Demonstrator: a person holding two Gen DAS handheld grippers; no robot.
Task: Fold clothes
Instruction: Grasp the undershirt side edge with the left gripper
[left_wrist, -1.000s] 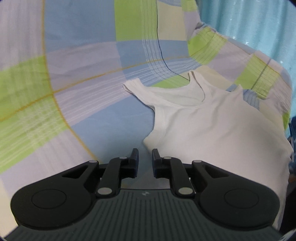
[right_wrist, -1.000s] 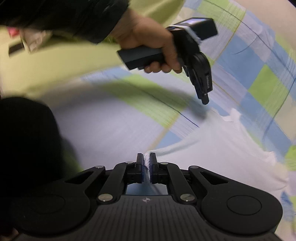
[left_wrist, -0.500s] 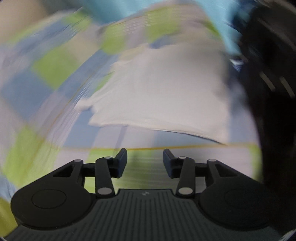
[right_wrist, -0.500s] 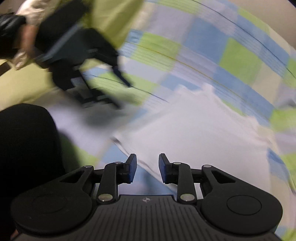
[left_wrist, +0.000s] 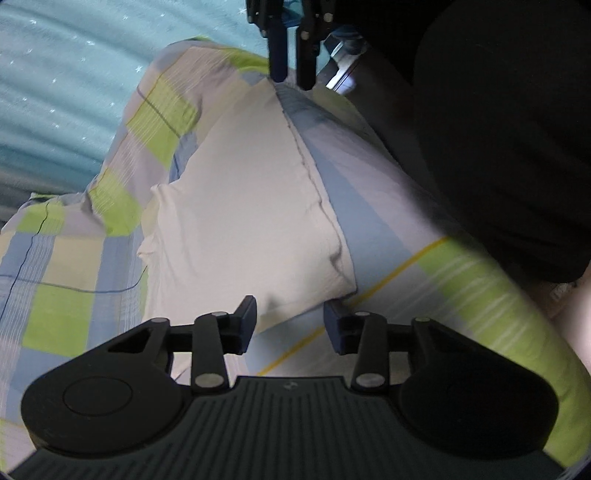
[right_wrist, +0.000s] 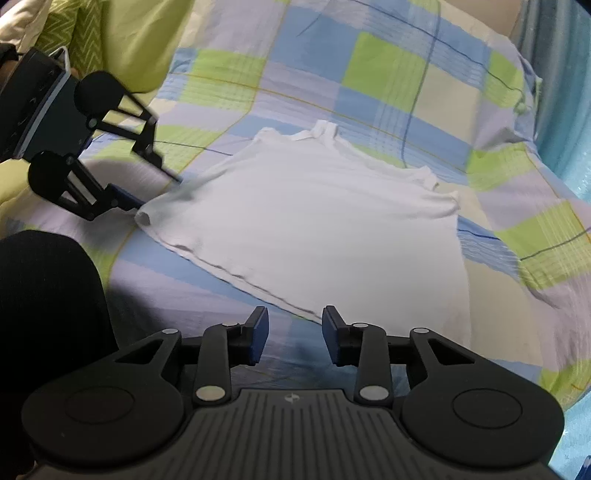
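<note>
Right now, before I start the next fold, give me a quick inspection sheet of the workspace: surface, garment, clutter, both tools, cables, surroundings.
Surface: checked bedsheet in blue, green and pale squares, mildly rumpled.
Job's things: white tank top spread flat, straps at the far end, hem nearest the right tool; hem corner by the left tool slightly curled.
Clutter: nothing seen on the sheet.
Grippers: left tool open, straddling a hem corner, not gripping; right tool open, just short of the hem.
Cables: nothing seen.
Surroundings: teal curtain beyond the bed; green pillow at the far left; the person's dark clothing close by.
</note>
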